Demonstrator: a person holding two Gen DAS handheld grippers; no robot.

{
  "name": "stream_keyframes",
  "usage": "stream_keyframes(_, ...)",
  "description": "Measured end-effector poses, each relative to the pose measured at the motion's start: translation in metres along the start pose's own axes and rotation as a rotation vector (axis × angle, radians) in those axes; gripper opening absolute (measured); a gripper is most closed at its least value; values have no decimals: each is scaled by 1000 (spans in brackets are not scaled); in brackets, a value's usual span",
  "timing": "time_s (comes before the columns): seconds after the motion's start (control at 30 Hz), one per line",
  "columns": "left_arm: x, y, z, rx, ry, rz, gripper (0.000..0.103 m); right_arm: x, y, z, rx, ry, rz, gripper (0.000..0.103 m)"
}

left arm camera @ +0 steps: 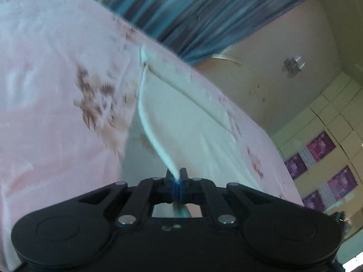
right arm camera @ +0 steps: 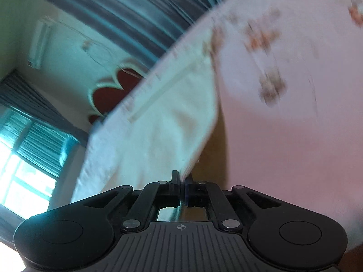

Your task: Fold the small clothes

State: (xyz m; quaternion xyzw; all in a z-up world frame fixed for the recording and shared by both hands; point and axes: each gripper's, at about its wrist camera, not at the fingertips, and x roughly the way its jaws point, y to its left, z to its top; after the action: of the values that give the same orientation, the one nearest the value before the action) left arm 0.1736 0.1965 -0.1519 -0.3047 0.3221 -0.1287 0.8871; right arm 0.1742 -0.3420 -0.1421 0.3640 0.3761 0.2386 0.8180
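A small white garment (left arm camera: 181, 117) lies on a pink floral bedsheet (left arm camera: 56, 79). My left gripper (left arm camera: 177, 175) is shut on a corner of it and the cloth rises from the bed to the jaws. In the right wrist view the same white garment (right arm camera: 154, 124) stretches up from my right gripper (right arm camera: 182, 176), which is shut on another edge of it. The garment's far part rests on the pink bedsheet (right arm camera: 283, 124). Both views are tilted and blurred.
Blue-grey curtains (left arm camera: 181, 11) hang behind the bed. A cream wall and cabinets with purple posters (left arm camera: 322, 149) stand at the right. A bright window (right arm camera: 20, 170), a wall air conditioner (right arm camera: 39, 43) and a red headboard (right arm camera: 113, 93) show in the right wrist view.
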Motion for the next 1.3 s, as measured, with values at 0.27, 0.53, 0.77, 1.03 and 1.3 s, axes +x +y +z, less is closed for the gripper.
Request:
stream_keyframes(0.27, 10, 22, -15, -104, 57, 66, 4, 12, -11, -5, 9, 51, -61, 2)
stream_keyframes(0.53, 4, -12, 40, -78, -146, -8, 4, 14, 41, 58, -109, -90, -50, 2)
stream_keyframes(0.77, 62, -55, 130, -22, -232, -39, 4, 66, 77, 157, -133, -164, -90, 2)
stream_keyframes(1.03, 171, -44, 220, -7, -142, 7, 4, 175, 42, 261, 17, -123, -183, 2)
stream_keyframes(1.3, 275, 4, 259, -50, -2, 52, 4, 268, -19, 307, 122, -55, -266, 2)
